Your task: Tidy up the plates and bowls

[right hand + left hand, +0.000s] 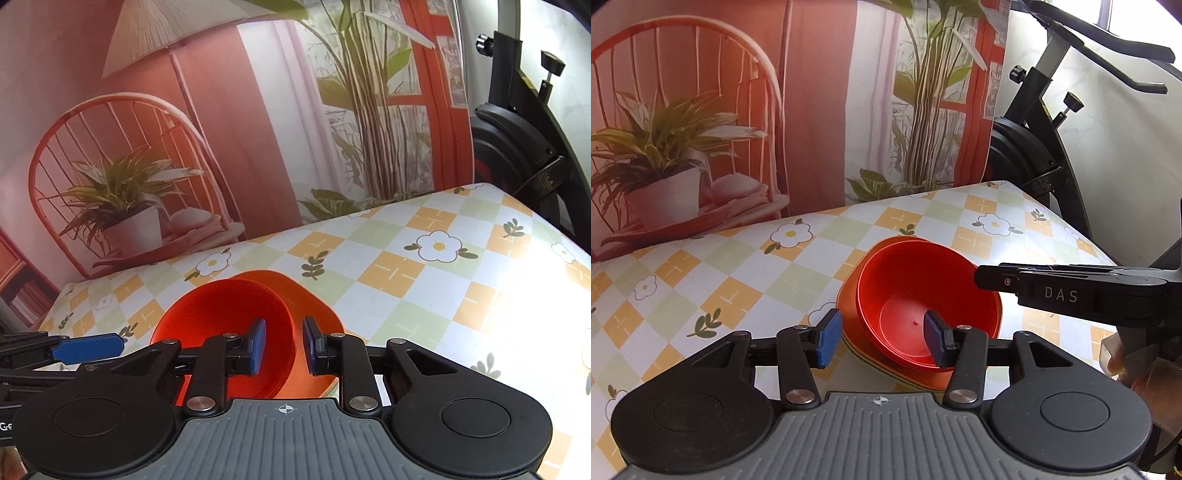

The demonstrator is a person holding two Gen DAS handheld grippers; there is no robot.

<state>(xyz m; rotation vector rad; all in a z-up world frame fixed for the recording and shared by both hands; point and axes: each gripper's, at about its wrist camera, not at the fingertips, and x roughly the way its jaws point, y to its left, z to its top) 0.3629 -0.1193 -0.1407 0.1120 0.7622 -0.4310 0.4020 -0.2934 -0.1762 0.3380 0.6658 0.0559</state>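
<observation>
A red bowl (916, 295), with nested rims showing at its near side, sits on a stack of orange plates (849, 295) on the checked tablecloth. My left gripper (882, 339) is open and straddles the bowl's near rim, one blue pad inside and one outside. From the right, my right gripper (988, 280) reaches the bowl's right rim. In the right wrist view the right gripper (284, 347) is open, and the rim of the bowl (221, 314) runs between its pads without touching them. The orange plate (314, 295) shows beyond. The left gripper's pad (88, 349) lies at the left.
A printed backdrop (738, 110) of a chair and plants hangs along the table's far edge. A black exercise bike (1045, 140) stands past the table's right corner. Flowered tablecloth (424, 280) spreads right of the dishes. A hand (1115, 358) holds the right gripper.
</observation>
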